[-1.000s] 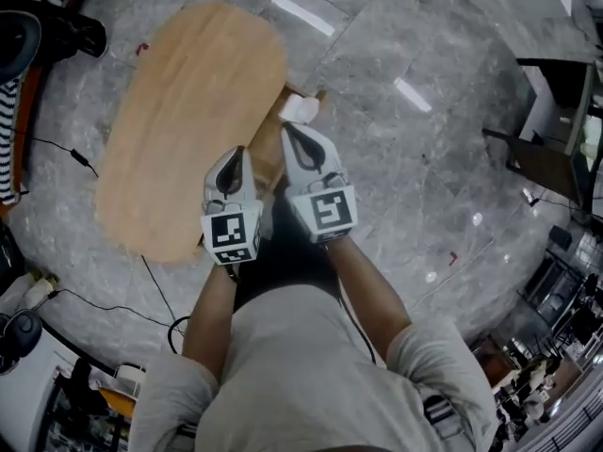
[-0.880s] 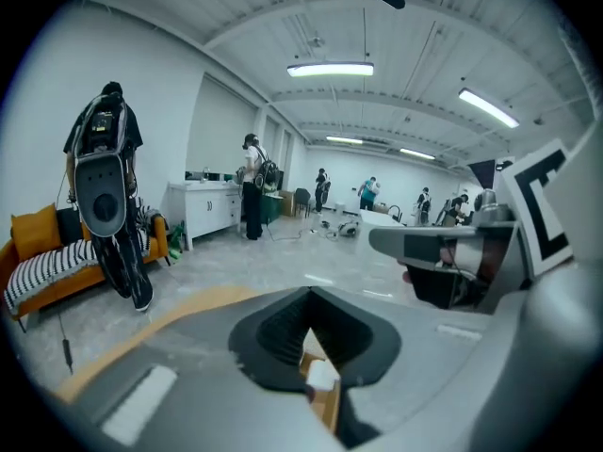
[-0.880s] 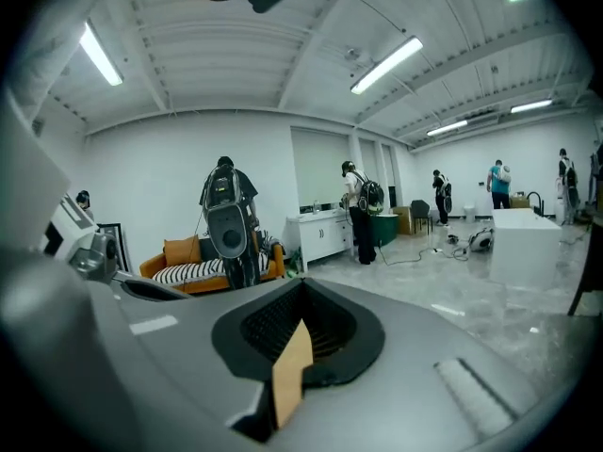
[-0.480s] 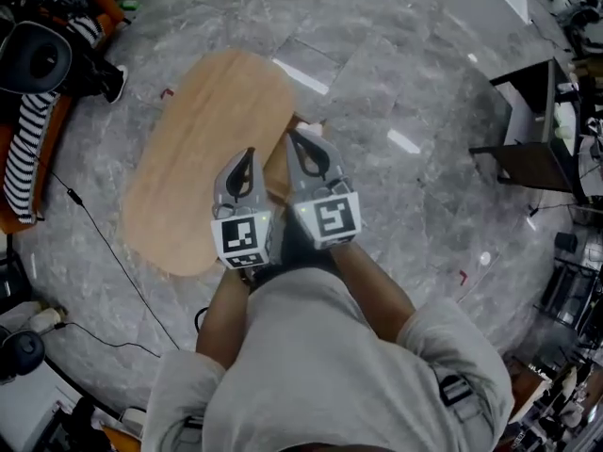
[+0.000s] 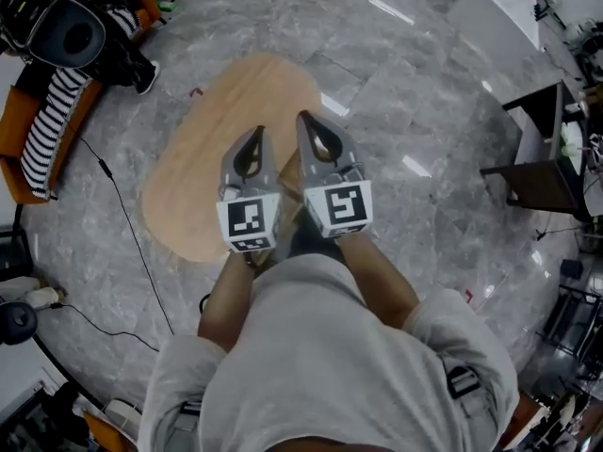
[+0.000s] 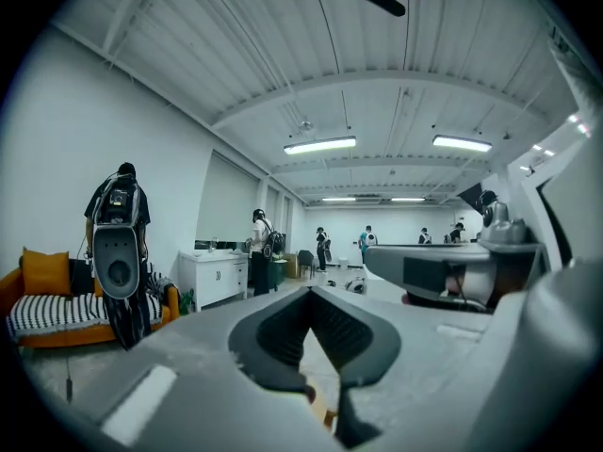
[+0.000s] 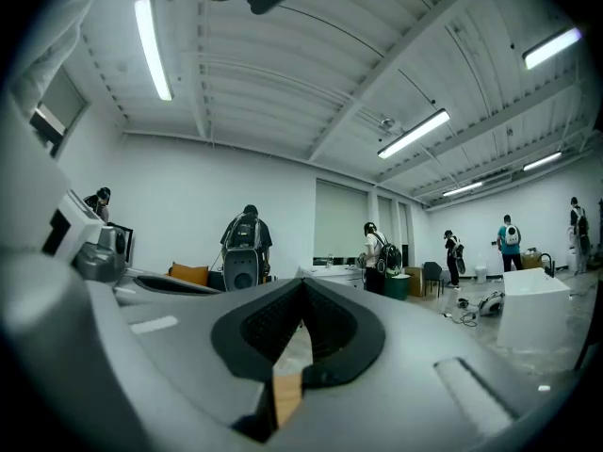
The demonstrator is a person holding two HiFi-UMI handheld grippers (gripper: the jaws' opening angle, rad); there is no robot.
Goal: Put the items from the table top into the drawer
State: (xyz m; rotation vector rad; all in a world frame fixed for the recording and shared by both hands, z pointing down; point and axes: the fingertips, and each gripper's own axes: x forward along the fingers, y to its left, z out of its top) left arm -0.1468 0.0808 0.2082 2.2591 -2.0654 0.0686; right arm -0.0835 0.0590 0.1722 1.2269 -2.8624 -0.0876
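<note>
The oval wooden table top lies below me on the grey marble floor, and I see no loose items on it. My left gripper and right gripper are held side by side in front of the person's chest, high above the table's right edge, pointing level. Both are shut with nothing between the jaws. A sliver of wood shows between them; the rest of that part is hidden. In the left gripper view the left gripper faces the open room, as does the right gripper in its own view.
An orange sofa with a striped cushion and a black pack stand at the far left. A cable runs over the floor by the table. A dark desk stands at the right. Several people stand far off.
Both grippers have risen together toward the head camera and now cover the table's right edge. The small white thing seen beside the table earlier is hidden behind them.
</note>
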